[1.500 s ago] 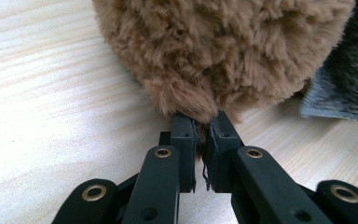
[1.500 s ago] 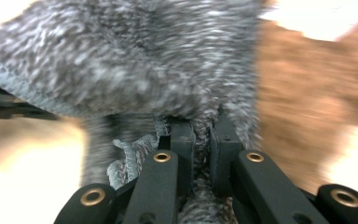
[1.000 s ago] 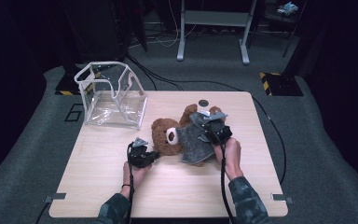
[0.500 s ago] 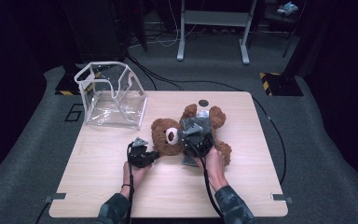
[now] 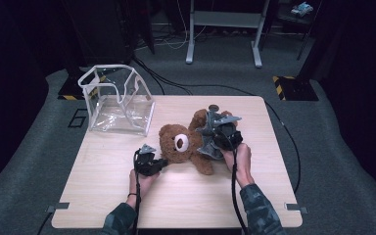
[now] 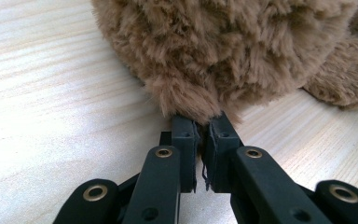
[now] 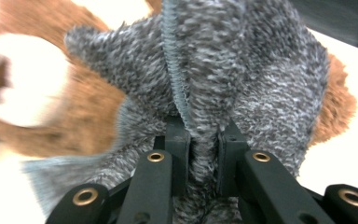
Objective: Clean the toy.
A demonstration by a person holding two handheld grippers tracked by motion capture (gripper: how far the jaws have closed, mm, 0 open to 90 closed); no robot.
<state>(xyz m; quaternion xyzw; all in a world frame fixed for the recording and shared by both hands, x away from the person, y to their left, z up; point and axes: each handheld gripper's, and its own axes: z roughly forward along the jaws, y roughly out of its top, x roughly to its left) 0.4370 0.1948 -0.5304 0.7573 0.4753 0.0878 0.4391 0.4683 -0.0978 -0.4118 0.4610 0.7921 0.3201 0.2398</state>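
A brown teddy bear [image 5: 178,147] with a white muzzle lies on its back in the middle of the table. A grey knitted garment [image 5: 206,147] is bunched over its body. My left gripper [image 5: 160,164] lies low on the table at the bear's head, shut on a tuft of brown fur [image 6: 186,98] between its pads [image 6: 186,135]. My right gripper [image 5: 215,142] is over the bear's body. Its jaws have just been closing, and they now pinch a fold of the grey knit [image 7: 242,84], with my right gripper [image 7: 201,140] shut on it.
A clear plastic bag [image 5: 120,105] with a white rim stands open at the table's back left. A small dark round thing [image 5: 214,107] lies just behind the bear. The wooden table [image 5: 274,196] has bare room in front and at the right. Cables run on the floor behind.
The right gripper swung left over the bear half a second ago and has come back to the right with grey knit in its jaws. The left gripper kept still.
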